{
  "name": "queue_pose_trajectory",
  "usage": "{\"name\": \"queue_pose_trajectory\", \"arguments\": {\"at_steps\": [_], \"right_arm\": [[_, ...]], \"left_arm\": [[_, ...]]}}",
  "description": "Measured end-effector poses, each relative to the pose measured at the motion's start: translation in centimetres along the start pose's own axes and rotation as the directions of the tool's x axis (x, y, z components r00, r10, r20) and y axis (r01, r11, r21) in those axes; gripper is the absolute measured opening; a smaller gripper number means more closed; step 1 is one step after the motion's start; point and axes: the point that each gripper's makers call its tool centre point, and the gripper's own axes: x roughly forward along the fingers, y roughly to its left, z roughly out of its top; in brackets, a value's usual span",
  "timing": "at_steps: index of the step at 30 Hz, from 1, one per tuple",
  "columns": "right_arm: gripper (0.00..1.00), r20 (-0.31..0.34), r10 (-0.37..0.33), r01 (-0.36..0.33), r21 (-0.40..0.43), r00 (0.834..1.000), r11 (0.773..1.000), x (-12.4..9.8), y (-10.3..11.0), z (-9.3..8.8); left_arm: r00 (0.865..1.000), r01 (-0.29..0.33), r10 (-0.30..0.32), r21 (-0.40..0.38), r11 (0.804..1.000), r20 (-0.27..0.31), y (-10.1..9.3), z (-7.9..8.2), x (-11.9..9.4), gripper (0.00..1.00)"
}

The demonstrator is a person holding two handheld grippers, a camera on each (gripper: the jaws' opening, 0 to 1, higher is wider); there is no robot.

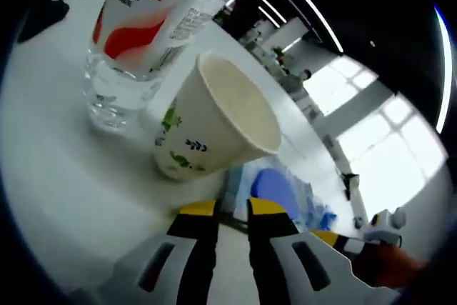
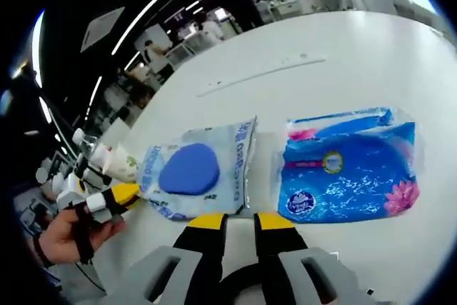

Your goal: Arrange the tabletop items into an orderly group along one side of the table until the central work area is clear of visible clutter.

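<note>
My right claw [image 2: 232, 221] hangs empty, jaws narrow, just short of two packs lying flat side by side on the white bench [image 2: 343, 55]: a clear pouch with a blue pad [image 2: 191, 169] on the left, a blue tissue pack [image 2: 350, 166] on the right. My left claw [image 1: 232, 208], jaws also narrow and empty, sits near a paper cup [image 1: 214, 119] with a water bottle [image 1: 143, 26] touching behind. I judge the grouping underway; next I should nudge the pouch toward the cup.
</note>
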Motion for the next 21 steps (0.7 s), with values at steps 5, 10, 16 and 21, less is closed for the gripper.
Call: {"name": "queue_pose_trajectory", "arguments": {"at_steps": [5, 10, 16, 21], "right_arm": [[0.08, 0.016, -0.01, 0.01, 0.01, 1.0, 1.0, -0.6, 0.0, -0.1], [0.07, 0.031, -0.012, 0.011, 0.027, 0.999, 1.0, -0.5, 0.1, 0.6], [0.04, 0.042, -0.012, 0.01, 0.033, 0.999, 0.999, -0.5, 0.2, 1.3], [0.03, 0.038, -0.002, 0.001, 0.024, 0.999, 1.0, -0.4, 0.4, 1.2]], "left_arm": [[1.0, -0.014, 0.014, -0.003, 1.0, -0.012, 0.8, -0.4, 0.1, 0.08], [1.0, -0.009, 0.009, -0.022, 1.0, -0.012, 0.4, -0.7, -0.3, 0.03], [1.0, -0.017, 0.017, -0.042, 0.999, -0.006, 0.3, -0.4, 0.1, 0.02], [1.0, -0.02, 0.02, -0.048, 0.999, 0.0, 0.1, -0.2, -0.1, 0.03]]}}
